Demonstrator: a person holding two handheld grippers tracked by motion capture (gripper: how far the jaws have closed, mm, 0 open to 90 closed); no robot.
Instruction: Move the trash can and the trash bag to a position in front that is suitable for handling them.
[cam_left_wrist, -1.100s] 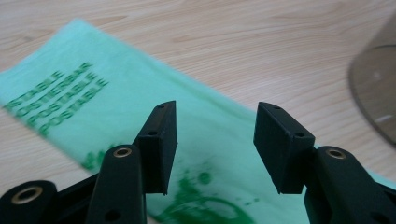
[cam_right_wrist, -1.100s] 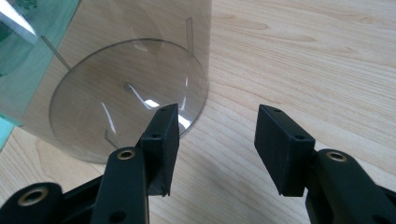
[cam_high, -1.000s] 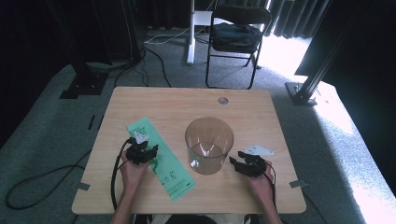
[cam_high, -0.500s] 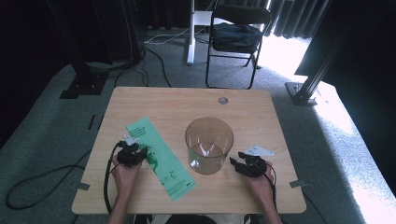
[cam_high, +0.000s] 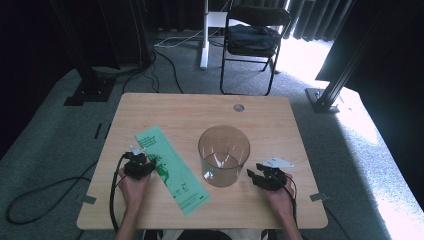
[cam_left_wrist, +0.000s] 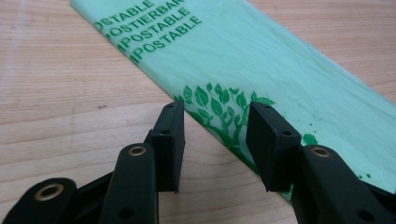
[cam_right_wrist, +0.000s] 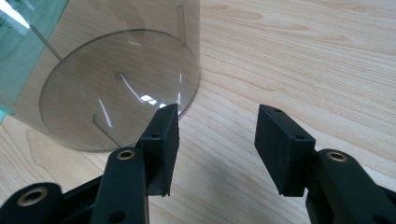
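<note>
A flat green compostable bag (cam_high: 172, 170) with printed leaves lies slantwise on the wooden table (cam_high: 280, 125), left of a clear plastic cylinder (cam_high: 223, 155) that stands upright. My left gripper (cam_high: 149, 162) sits low at the bag's left edge. In the left gripper view its jaws (cam_left_wrist: 215, 130) straddle that edge of the bag (cam_left_wrist: 289, 70); they have just been closing, with a gap still showing and no pad pressing on the film. My right gripper (cam_high: 256, 177) rests right of the cylinder, open (cam_right_wrist: 217, 140) with only bare wood between its fingers, beside the cylinder's base (cam_right_wrist: 121, 88).
A round cable hole (cam_high: 238, 107) sits near the table's far edge. Beyond the table stand a folding chair (cam_high: 255, 35) and a white post (cam_high: 204, 35). Cables trail over the carpet at the left (cam_high: 45, 192). Black frame legs stand at both sides.
My left gripper has slid a little left and toward the table's front, settling lower at the bag's edge. The right gripper, the cylinder and the bag have stayed put.
</note>
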